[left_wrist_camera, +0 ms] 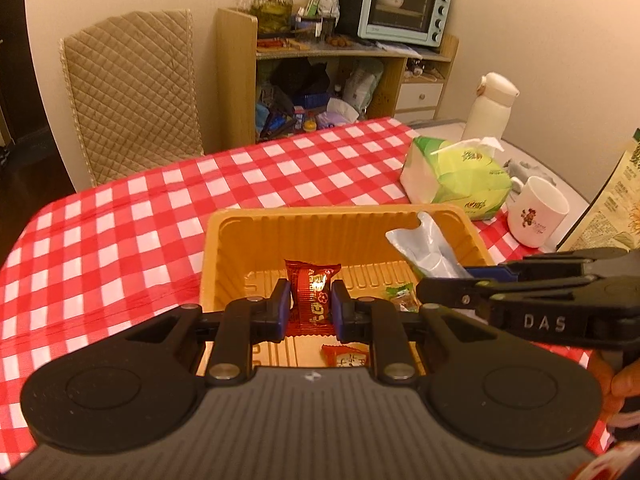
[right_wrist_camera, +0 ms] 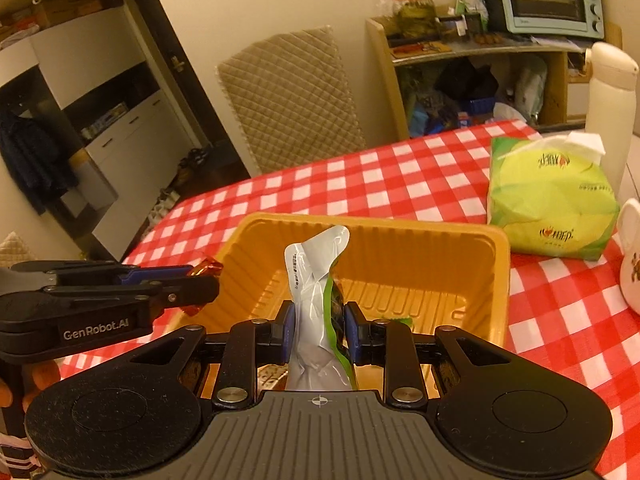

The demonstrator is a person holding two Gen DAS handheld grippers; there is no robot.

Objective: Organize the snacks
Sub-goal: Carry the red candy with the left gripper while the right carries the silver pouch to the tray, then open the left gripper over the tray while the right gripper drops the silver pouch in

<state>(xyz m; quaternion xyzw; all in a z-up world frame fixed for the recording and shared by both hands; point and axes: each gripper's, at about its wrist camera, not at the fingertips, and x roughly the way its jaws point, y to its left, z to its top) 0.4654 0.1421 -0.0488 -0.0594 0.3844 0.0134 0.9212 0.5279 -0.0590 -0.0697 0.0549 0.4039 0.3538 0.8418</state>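
Observation:
An orange plastic tray (left_wrist_camera: 280, 236) stands on the red-checked table; it also shows in the right wrist view (right_wrist_camera: 448, 256). My left gripper (left_wrist_camera: 311, 308) is shut on a red snack packet (left_wrist_camera: 314, 294) and holds it over the tray's near part. My right gripper (right_wrist_camera: 319, 330) is shut on a silver-and-green snack pouch (right_wrist_camera: 314, 280), upright over the tray's near edge. The pouch (left_wrist_camera: 430, 248) and right gripper (left_wrist_camera: 448, 286) show at the tray's right side in the left wrist view. A small green candy (left_wrist_camera: 400, 296) and another red packet (left_wrist_camera: 346, 356) lie in the tray.
A green tissue pack (left_wrist_camera: 460, 176) lies right of the tray, with a white mug (left_wrist_camera: 536, 212) and a white flask (left_wrist_camera: 490, 106) beyond. A printed bag (left_wrist_camera: 608, 208) stands at far right. A quilted chair (left_wrist_camera: 132, 92) and a shelf with a toaster oven (left_wrist_camera: 400, 4) stand behind the table.

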